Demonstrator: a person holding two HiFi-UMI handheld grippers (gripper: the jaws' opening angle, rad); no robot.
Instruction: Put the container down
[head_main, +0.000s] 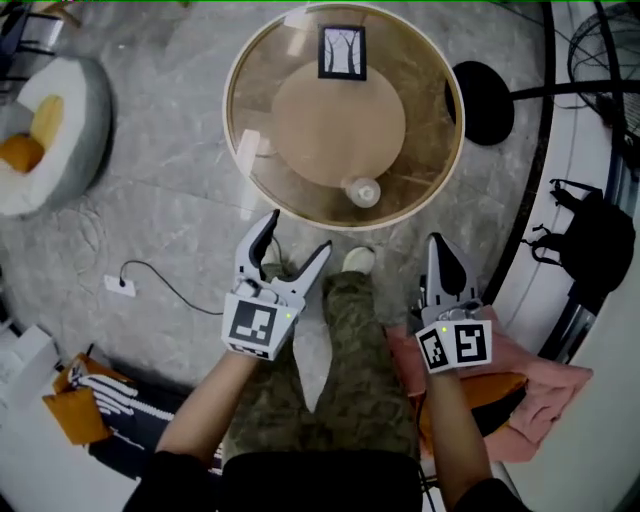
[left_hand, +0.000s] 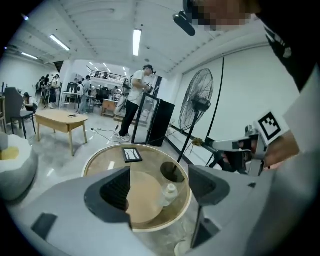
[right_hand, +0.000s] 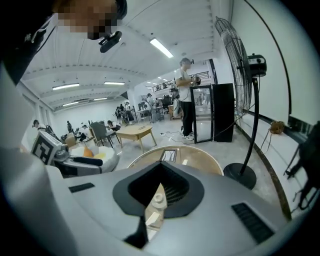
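Grey stone floor (head_main: 170, 200) below, left gripper (head_main: 298, 235) gaping empty, right gripper (head_main: 437, 242) pinched closed on nothing, and the small clear capped container (head_main: 364, 191) already stands near the round glass table (head_main: 425, 150)'s front edge, so I'd just back off gently.

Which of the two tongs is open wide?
The left tongs. Their jaws are spread in a V with nothing between them. The right tongs have their jaws pressed together.

No legible txt, labels, nos. or signs in any view.
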